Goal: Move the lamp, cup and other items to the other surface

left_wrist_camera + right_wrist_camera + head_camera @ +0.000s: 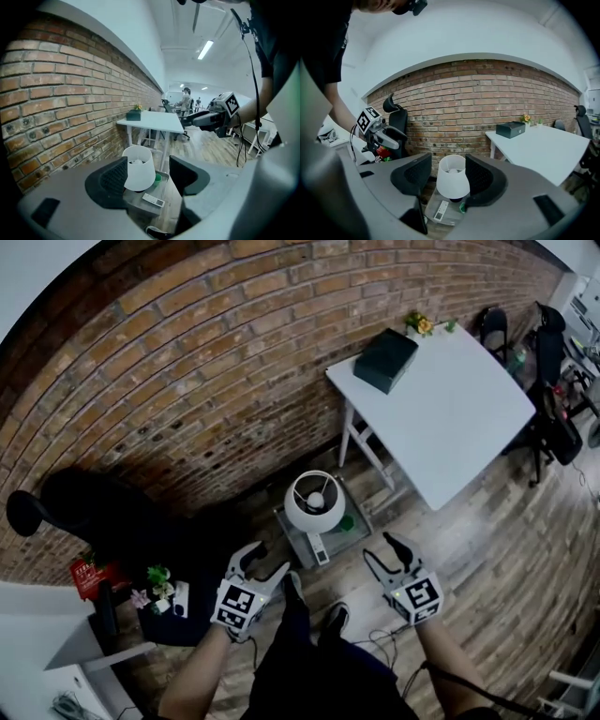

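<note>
- Your left gripper [265,562] has its jaws wide apart, gripping nothing. In the left gripper view the lamp [138,168] lines up in the gap, but it is well ahead of the pads and untouched.
- Your right gripper [382,551] is wide too, and it is empty. The lamp's white shade shows between its jaws in the right gripper view, again well ahead of them.
- The lamp stands upright on a small grey side table [295,542], just ahead of both grippers and between them in the head view.
- A green cup [347,521] sits just beside the lamp's base on the same table. A white remote control [320,547] lies flat near the edge facing you.
- Your shoes [333,620] are on the floor just short of the side table.
- A white table [450,418] stands beyond and to the right, with its legs near the side table. On its far end are a dark box [385,359] and a small pot of yellow flowers [419,324].
- To your left, a black office chair [75,502] stands against the wall, and a dark surface holds a red packet [89,573] and small flowers [155,582].
- A brick wall [187,381] runs behind everything, and the floor is wood plank [506,559]. More chairs and desks sit at the far right.
</note>
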`<state>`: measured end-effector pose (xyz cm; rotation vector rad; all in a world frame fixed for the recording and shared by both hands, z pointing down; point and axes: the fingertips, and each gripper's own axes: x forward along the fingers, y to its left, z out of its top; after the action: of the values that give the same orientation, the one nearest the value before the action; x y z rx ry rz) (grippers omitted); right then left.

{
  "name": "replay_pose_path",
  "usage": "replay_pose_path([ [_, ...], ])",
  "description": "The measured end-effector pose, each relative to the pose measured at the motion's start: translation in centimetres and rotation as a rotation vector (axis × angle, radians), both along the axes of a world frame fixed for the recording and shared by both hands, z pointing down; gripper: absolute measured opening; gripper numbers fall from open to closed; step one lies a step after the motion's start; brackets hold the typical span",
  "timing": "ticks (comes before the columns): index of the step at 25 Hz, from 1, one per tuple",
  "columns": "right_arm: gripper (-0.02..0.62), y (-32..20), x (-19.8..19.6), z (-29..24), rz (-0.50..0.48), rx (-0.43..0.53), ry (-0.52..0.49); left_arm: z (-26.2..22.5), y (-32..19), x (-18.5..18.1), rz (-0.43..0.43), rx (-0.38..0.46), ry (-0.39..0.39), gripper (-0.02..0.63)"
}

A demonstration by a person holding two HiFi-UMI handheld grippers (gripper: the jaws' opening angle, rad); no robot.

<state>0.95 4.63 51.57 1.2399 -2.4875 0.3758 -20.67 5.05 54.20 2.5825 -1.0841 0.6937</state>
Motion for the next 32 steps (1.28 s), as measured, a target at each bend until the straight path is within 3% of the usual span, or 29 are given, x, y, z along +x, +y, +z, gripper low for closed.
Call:
replay_pose_path([
  [4,0.232,-2.4,0.3,2.3,0.094,-0.063,-0.001,3.1,-3.7,-1.3,0.015,-0.059,0.035,0.273],
  [11,0.232,-6.0,-0.7,5.7,0.194,-0.114,0.045,7.7,-8.8,-2.9,0.111,-0.128,0.028,0.273],
  [14,0.234,-7.3,-0.9,7.7,0.212,-0.124,0.053,9.7,-10.2,-3.0,0.164,-0.101,-0.030,0.273],
  [25,0.242,-9.2,0.7,19.8,0.109,-0.213,0.113,20.8,-12.4,-1.9,0.405,-0.090,-0.301,0.276],
  [32,0.282,-11.5,0.9,27.1,-0.005,-0.261,0.051,27.8,-14.8,-1.8,0.359,-0.187,-0.243,0.293],
])
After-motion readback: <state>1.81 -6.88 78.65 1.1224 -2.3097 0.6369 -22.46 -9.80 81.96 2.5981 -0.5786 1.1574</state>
